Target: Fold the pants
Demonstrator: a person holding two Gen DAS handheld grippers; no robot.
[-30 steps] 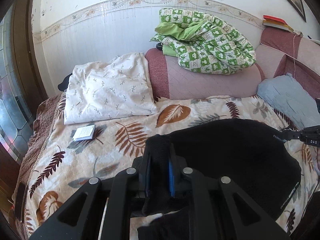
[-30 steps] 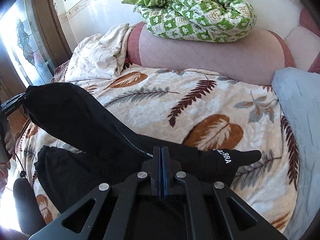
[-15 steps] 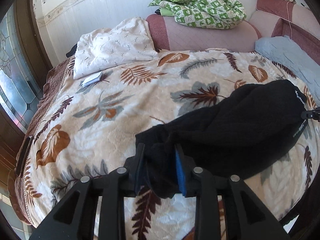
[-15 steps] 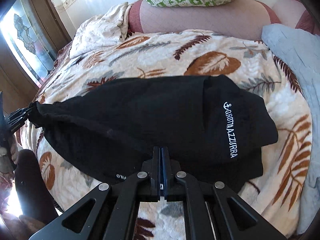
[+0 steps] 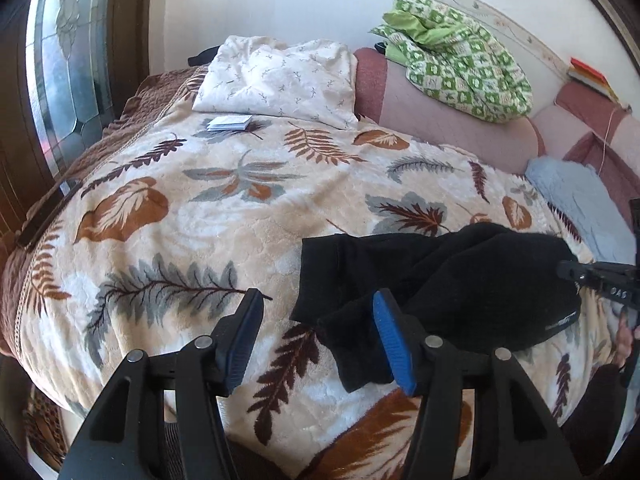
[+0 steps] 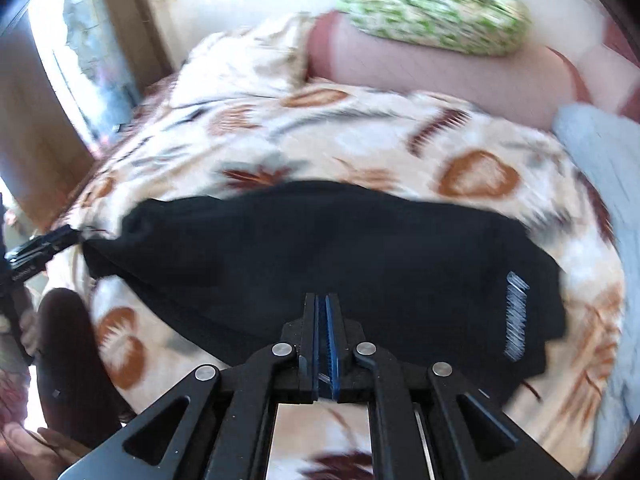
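Black pants (image 5: pixel 440 284) lay folded in a dark bundle on a bed, on a cream blanket (image 5: pixel 224 216) printed with brown and grey leaves, near its front edge. Beyond the pants, toward the wall, a white pillow (image 5: pixel 280 80) with a small twig print lay at the head of the bed, and a small white booklet (image 5: pixel 230 123) rested on the blanket just in front of that pillow. Beside the pillow ran a pink padded bolster (image 5: pixel 448 120), with a crumpled green and white checked quilt (image 5: pixel 460 68) heaped on top of it. A pale blue cushion (image 5: pixel 580 200) sat beyond the pants on the far right. Nothing lay on top of the pants.

Left tongs (image 5: pixel 320 344) stood wide open and held nothing; the right blue pad touched the near corner of the pants. In the blurred right wrist view, the right tongs (image 6: pixel 326 344) were closed with the pads pressed together at the near edge of the pants (image 6: pixel 340 256); whether cloth was pinched between them could not be told.
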